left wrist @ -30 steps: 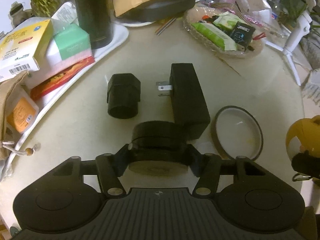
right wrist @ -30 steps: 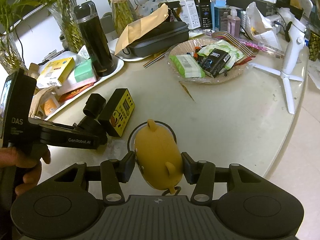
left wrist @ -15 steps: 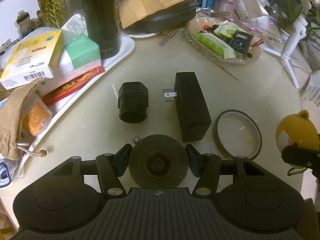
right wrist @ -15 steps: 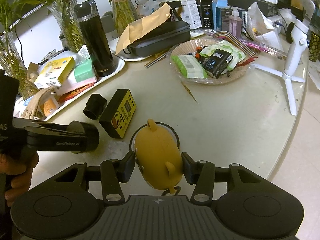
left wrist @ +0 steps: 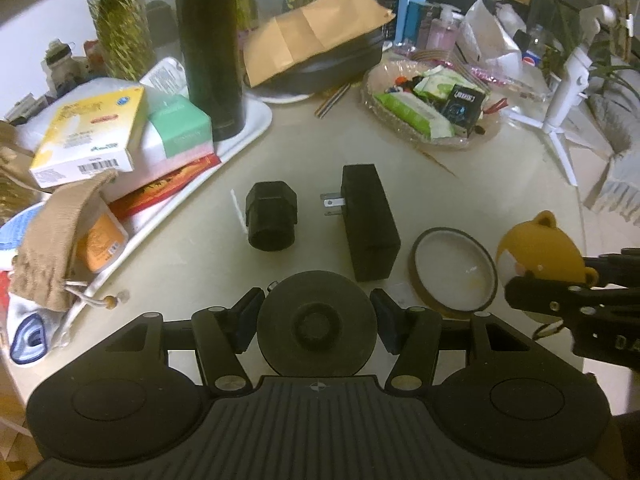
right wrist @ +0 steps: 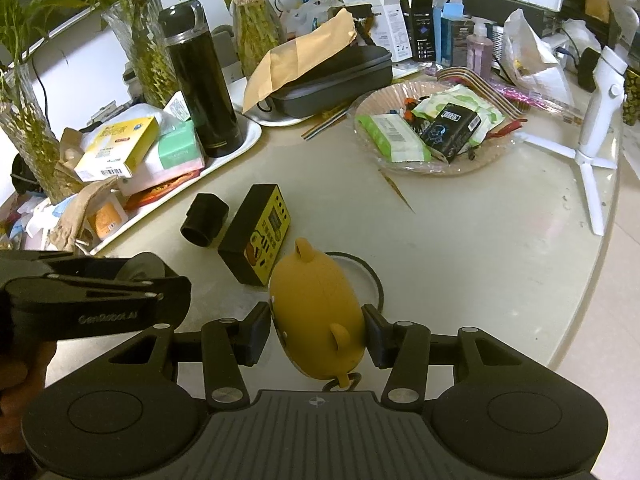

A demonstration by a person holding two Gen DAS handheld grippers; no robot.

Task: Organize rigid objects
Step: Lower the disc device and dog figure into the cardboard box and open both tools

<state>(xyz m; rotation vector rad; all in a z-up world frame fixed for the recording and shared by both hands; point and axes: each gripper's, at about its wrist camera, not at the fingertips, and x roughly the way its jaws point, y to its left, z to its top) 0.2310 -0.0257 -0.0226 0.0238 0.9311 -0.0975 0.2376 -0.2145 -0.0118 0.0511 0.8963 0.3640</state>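
Note:
My left gripper (left wrist: 317, 312) is shut on a dark round disc (left wrist: 317, 322), held above the table with its flat face toward the camera. My right gripper (right wrist: 318, 330) is shut on a yellow bear-shaped case (right wrist: 318, 308). On the beige table (left wrist: 500, 184) lie a black hexagonal cap (left wrist: 272, 216), a black plug adapter (left wrist: 368, 220) with a yellow face (right wrist: 272, 232), and a tape ring (left wrist: 454, 270). The bear case (left wrist: 538, 252) and right gripper show at the right edge of the left wrist view. The left gripper (right wrist: 132, 276) appears at the left in the right wrist view.
A white tray (left wrist: 256, 124) at the left carries boxes, a cloth pouch and a tall black flask (left wrist: 210, 52). A glass dish (left wrist: 436, 136) of packets sits at the back right. A white tripod (left wrist: 560, 112), a dark case under a brown envelope (left wrist: 316, 36) and vases stand behind.
My left gripper has lifted the disc off the table and tilted it face-on, drawing back from the adapter. The right gripper with the bear case has kept still.

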